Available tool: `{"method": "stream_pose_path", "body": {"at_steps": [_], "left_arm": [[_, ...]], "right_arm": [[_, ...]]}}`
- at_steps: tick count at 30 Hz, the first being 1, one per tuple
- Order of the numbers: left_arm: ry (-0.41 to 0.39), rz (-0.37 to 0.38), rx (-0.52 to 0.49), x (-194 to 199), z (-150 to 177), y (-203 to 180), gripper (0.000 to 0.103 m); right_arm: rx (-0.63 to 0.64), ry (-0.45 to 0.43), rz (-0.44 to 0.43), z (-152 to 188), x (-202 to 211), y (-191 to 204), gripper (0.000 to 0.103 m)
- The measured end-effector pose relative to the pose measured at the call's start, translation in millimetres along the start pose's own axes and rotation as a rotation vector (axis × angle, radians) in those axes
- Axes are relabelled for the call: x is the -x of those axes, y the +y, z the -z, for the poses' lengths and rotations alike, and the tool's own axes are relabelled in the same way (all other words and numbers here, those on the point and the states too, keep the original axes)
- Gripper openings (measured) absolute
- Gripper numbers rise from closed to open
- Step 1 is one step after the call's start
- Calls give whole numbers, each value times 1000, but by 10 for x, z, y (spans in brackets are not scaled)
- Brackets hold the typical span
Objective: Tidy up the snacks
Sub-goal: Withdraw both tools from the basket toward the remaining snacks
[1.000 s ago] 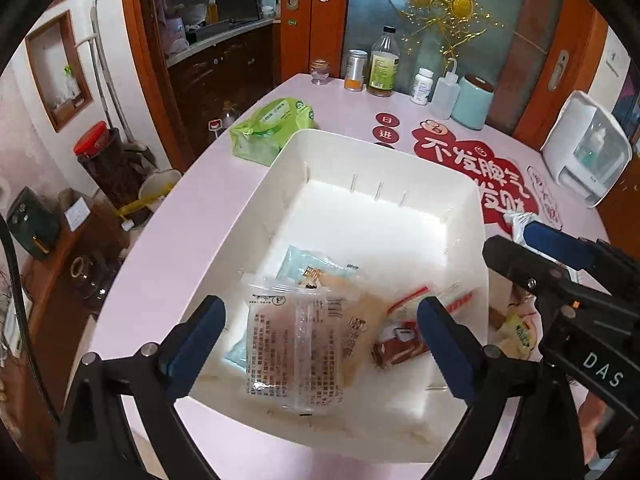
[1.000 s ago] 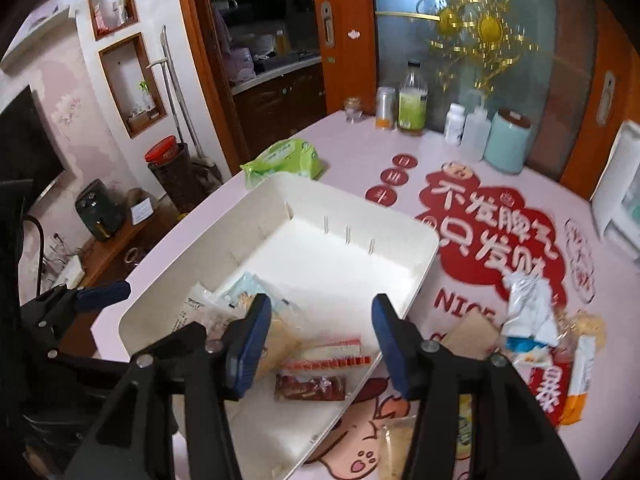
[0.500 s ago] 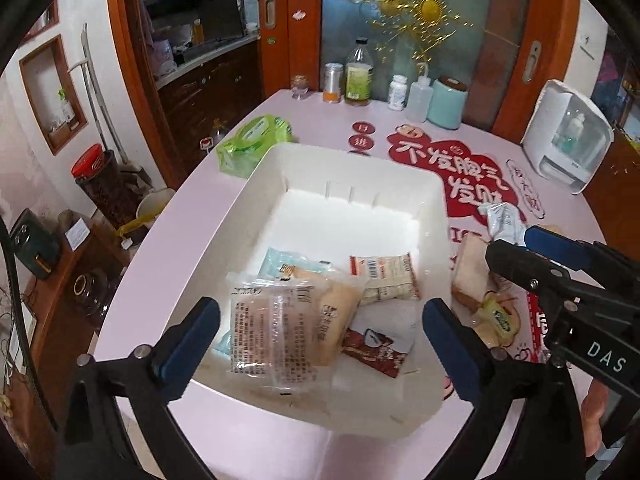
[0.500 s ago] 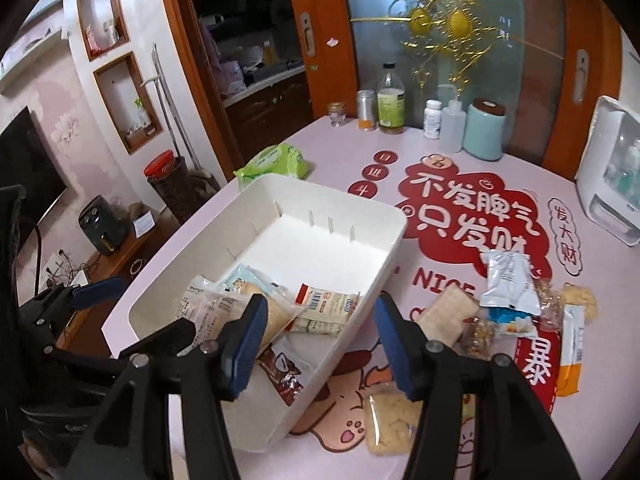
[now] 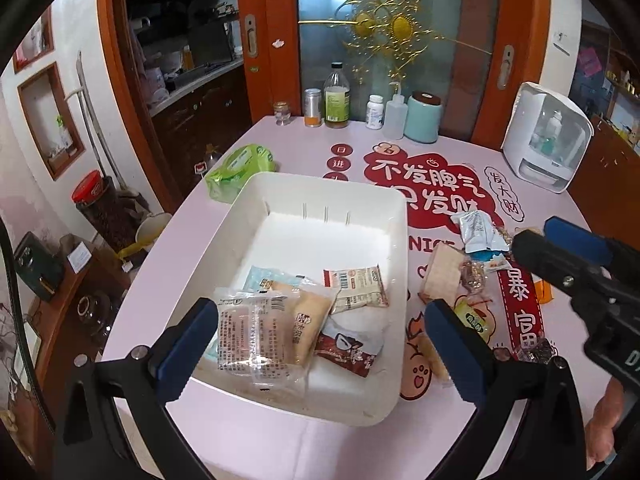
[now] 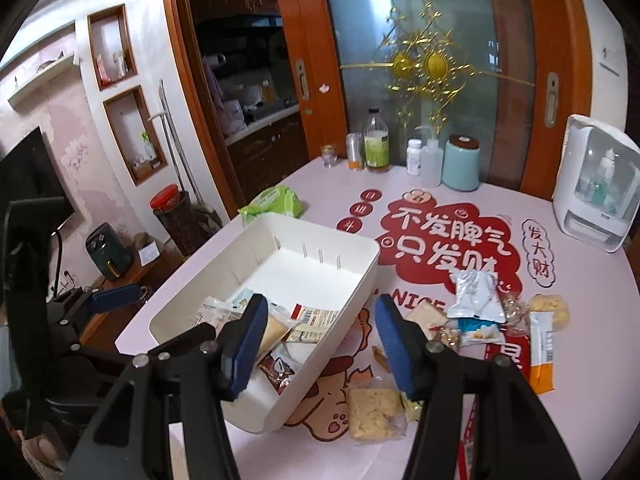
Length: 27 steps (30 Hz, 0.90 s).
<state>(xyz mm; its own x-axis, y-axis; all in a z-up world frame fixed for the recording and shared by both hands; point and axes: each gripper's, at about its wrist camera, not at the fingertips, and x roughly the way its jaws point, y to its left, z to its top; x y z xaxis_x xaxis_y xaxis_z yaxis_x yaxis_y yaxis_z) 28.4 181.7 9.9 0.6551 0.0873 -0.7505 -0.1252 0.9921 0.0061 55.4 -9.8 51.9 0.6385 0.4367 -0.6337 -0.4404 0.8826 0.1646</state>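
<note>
**Snack drop complete: both grippers clear of the bin, loose packets remaining**

Change since a second ago: both grippers raised and drawn back from the white bin (image 5: 280, 196). One more packet now lying flat on the bin floor, a red-and-cream snack packet (image 5: 356, 288), absent from that spot a second ago. Brown packet (image 5: 344, 350) shifted nearer the front wall. Clear bread packet (image 5: 252, 336) and pale bun packet (image 5: 310, 320) unchanged at the front left corner.

Meaning for the task: several snacks binned, far half of the bin floor bare. Judged partly done, with a fresh pickup due next.

Remaining on the table, right of the bin: silver pouch (image 6: 476, 294), tan wafer packet (image 5: 442, 274), cracker packet (image 6: 374, 412) near the bin's front corner, orange-tipped stick packet (image 6: 540, 354), plus smaller wrapped sweets between them. All outside the bin, none touching either gripper.

Left gripper (image 5: 320, 344): jaws spread to full width, just widened slightly, nothing between the pads, hovering above the bin's front end without contact.

Right gripper (image 6: 318, 346): jaws about half apart, empty, poised over the bin's right wall, touching nothing. Nearest loose item: cracker packet, just below and ahead of the right-hand finger.

Green wipes pack (image 5: 240, 168) beyond the bin: not a snack, no action judged necessary.
</note>
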Motion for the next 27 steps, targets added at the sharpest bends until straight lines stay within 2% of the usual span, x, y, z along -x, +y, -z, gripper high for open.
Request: {"method": "stream_pose_path", "body": {"at_steps": [8, 14, 20, 27], "left_arm": [[-23, 33, -28, 170, -6, -296, 103], [-55, 77, -60, 334, 7, -545, 103], [-85, 144, -107, 448, 34, -879, 103], [-92, 215, -197, 435, 69, -1336, 103]], "right_arm": [[-35, -75, 43, 103, 445, -326, 56], [-58, -95, 121, 249, 762, -669, 56], [-117, -114, 285, 456, 1128, -1160, 56], [-177, -81, 400, 781, 1219, -1586, 56]]}}
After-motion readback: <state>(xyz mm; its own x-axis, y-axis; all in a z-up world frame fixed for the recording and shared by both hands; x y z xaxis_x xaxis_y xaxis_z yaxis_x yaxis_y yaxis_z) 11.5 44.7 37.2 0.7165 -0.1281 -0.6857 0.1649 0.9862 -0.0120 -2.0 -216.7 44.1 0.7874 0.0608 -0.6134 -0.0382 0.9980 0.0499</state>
